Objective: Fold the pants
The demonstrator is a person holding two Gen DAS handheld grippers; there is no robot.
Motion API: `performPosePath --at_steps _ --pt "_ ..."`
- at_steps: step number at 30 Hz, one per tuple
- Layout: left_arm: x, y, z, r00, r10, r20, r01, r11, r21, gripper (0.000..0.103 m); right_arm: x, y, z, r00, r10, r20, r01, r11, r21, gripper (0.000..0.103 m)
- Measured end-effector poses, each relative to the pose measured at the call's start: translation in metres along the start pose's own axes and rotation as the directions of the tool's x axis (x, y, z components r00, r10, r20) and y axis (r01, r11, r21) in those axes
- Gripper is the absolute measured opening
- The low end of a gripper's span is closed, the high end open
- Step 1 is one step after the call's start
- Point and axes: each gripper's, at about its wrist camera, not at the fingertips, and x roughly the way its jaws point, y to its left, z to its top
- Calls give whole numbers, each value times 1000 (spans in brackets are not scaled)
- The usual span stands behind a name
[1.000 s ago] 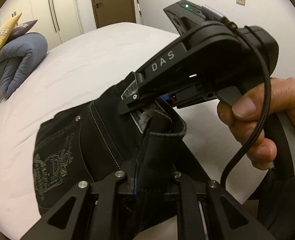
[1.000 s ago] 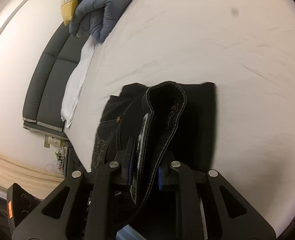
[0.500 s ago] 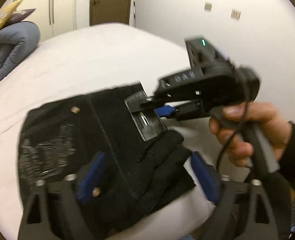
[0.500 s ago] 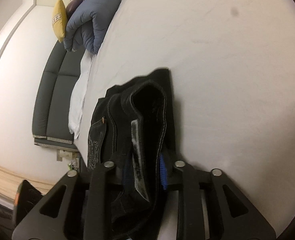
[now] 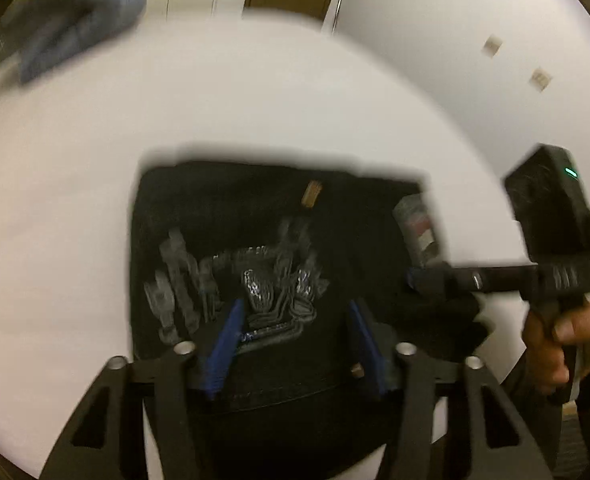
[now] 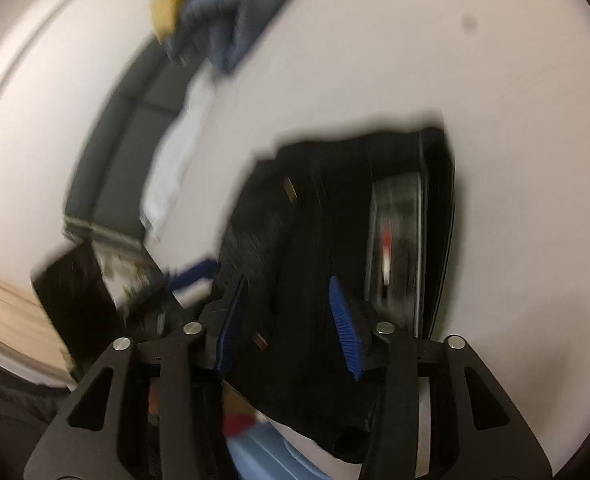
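Observation:
The black pants (image 5: 263,240) lie folded into a compact stack on the white bed, with silver embroidery on the back pocket facing up. My left gripper (image 5: 295,320) is open just above the near edge of the stack, its blue pads apart and holding nothing. My right gripper (image 6: 287,300) is open over the same pants (image 6: 335,208), and it shows at the right of the left wrist view (image 5: 419,276), by the waistband label. Both views are motion-blurred.
The white bed sheet (image 5: 255,92) spreads all around the pants. A blue-grey duvet (image 5: 75,12) and a yellow pillow (image 6: 167,4) sit at the head of the bed. A grey sofa (image 6: 127,152) stands beyond the bed's edge.
Both grippers opened and let go of the pants' waistband. The pants dropped flat onto the bed, and both grippers pulled back and swung quickly.

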Motion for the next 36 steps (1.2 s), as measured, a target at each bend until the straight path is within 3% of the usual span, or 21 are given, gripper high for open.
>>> performPosePath --at_steps 1,4,8,11,15,18,21,24,30,33,36 --pt "7 4 -5 1000 1 -14 -1 1000 -17 40 3 -7 -7 1000 11 12 -12 1000 8 29" --pt "10 6 -8 1000 7 -12 -8 1000 -15 39 -5 -16 -26 993 70 98 -74 997 32 28" --pt "11 0 -7 999 43 -24 -42 999 5 39 -13 -13 -43 990 49 135 -51 999 10 28" --pt "10 -1 -7 999 49 -19 -49 999 4 39 -17 -15 -47 990 41 131 -46 998 32 28" --pt "12 0 -6 998 53 -16 -53 999 7 39 -33 4 -43 991 -23 134 19 999 27 29" --pt "10 -2 -8 998 55 -15 -55 998 6 39 -47 16 -29 982 22 187 -25 1000 13 29" --pt "10 -3 -8 998 56 -17 -56 998 9 39 -32 17 -11 988 -20 156 20 1000 4 29" --pt "8 -7 -4 998 66 -18 -66 998 23 39 6 2 -7 995 -78 59 77 997 31 28" --pt "-18 -4 31 991 103 86 -107 993 46 41 -4 0 -26 993 -33 115 32 999 17 28" --pt "5 14 43 990 127 53 -129 991 28 41 -13 8 -36 991 -58 120 58 998 0 28" --pt "32 22 35 992 125 1 -125 991 43 41 -19 17 -43 990 -71 126 71 997 1 30"
